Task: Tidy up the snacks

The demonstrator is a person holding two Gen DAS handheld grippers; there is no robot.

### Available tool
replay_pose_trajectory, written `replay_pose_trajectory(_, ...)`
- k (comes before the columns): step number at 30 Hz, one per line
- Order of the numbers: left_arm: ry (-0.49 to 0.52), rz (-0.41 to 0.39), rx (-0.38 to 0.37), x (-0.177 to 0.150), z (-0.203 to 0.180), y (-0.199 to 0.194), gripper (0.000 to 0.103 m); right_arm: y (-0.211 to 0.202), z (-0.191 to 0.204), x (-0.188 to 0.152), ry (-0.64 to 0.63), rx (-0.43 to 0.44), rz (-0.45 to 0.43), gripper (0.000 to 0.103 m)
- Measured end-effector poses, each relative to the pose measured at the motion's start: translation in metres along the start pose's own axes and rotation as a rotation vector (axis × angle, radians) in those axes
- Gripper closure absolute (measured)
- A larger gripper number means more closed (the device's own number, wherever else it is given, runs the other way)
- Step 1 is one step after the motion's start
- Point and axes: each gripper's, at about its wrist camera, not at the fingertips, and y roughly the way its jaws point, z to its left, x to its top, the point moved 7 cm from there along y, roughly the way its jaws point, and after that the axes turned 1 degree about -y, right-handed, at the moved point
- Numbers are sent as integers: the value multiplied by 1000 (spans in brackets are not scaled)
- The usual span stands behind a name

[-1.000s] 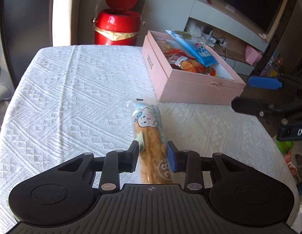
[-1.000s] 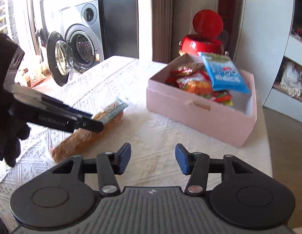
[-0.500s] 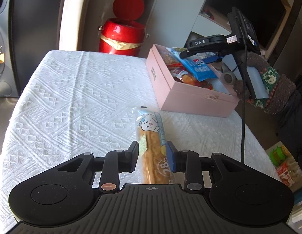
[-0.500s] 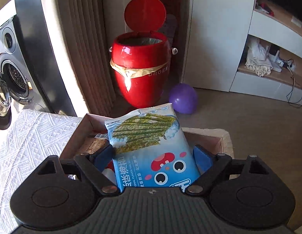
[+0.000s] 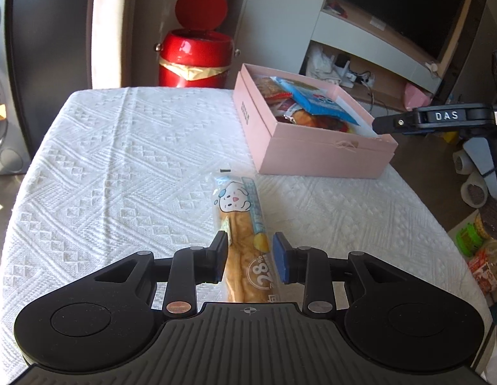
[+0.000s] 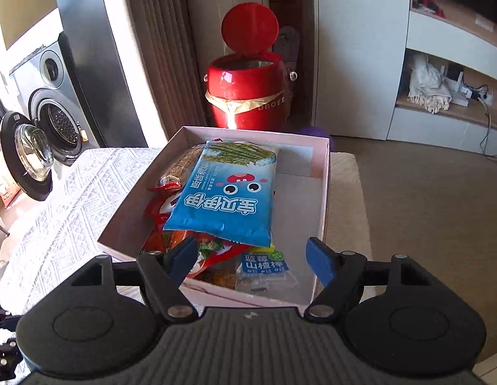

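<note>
The left gripper (image 5: 250,258) straddles the long bread packet (image 5: 242,231) lying on the white tablecloth (image 5: 120,166). Its jaws are narrowed around the packet, the left pad against the wrapper, the right one seemingly just shy of it, so a firm grip is hard to confirm. It looks poised to carry the packet to the pink box (image 5: 312,157) ahead and to its right. The right gripper (image 6: 251,261) hangs over that box with nothing between its closing jaws; the blue seaweed packet (image 6: 226,192) lies just ahead, on top of the other snacks. Only the right wrist view shows the box's bare right side, room for the bread; only the left shows the packet itself.
</note>
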Motion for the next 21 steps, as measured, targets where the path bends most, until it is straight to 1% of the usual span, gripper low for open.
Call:
replay_pose_trajectory(2,-10,12,2,1,1,5,69,-25,11,-20,-44,30,-20,20)
replay_pose_trajectory(4,-13,19,5,2,-1,10,69,-43,24,-45,-77,88,7,19)
replay_pose_trajectory(8,20,31,29,9,-14,21,68,-56,54,-102,-113,200,121,19)
replay_pose_trajectory(10,59,39,47,11,-23,25,68,-59,68,-130,-118,232,175,20)
replay_pose_trajectory(11,86,42,59,11,-28,26,68,-61,73,-142,-128,234,188,20)
replay_pose_trajectory(13,136,47,86,9,-35,28,67,-64,79,-159,-172,204,200,20)
replay_pose_trajectory(15,176,52,116,7,-39,30,67,-62,76,-169,-215,139,200,20)
replay_pose_trajectory(17,184,61,130,5,-39,32,65,-61,68,-172,-229,86,189,15)
replay_pose_trajectory(20,171,77,130,2,-34,34,65,-59,55,-166,-203,31,160,15)
replay_pose_trajectory(21,167,83,128,0,-33,34,65,-56,50,-162,-206,-3,139,15)
